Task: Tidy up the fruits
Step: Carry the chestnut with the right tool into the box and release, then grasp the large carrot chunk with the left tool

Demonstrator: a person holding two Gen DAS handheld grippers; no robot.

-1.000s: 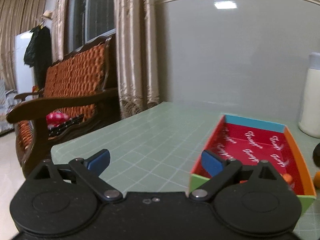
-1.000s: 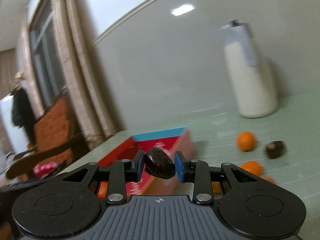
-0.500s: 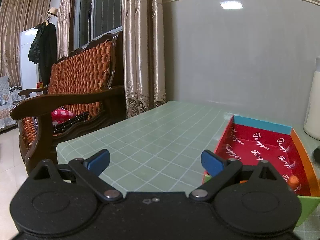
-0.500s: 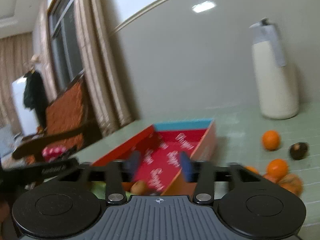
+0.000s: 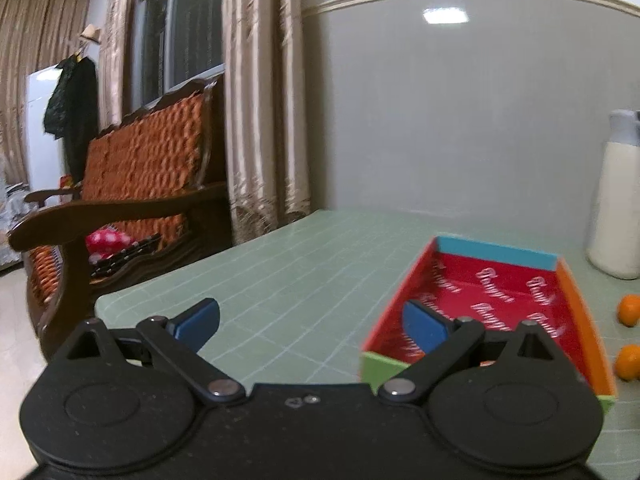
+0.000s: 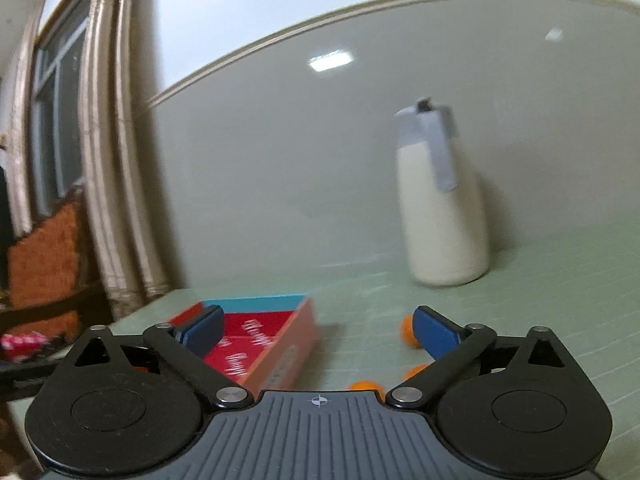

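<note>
A shallow cardboard box (image 5: 568, 292) with a red printed inside, a blue far wall, an orange right wall and a green near wall lies on the green table. It also shows in the right wrist view (image 6: 296, 340). Small oranges (image 5: 628, 310) lie on the table to its right; some show in the right wrist view (image 6: 408, 330). My left gripper (image 5: 312, 324) is open and empty, its right finger over the box's near left corner. My right gripper (image 6: 318, 330) is open and empty, above the table just right of the box.
A tall cream jug with a grey lid (image 6: 442, 208) stands at the back by the wall, also in the left wrist view (image 5: 616, 208). A wooden bench with an orange cushion (image 5: 136, 184) stands left of the table edge (image 5: 120, 300). Curtains (image 5: 260, 120) hang behind.
One second ago my right gripper held a dark fruit; it opened over the box and is now empty, swung right. The left gripper stayed open and shifted slightly.
</note>
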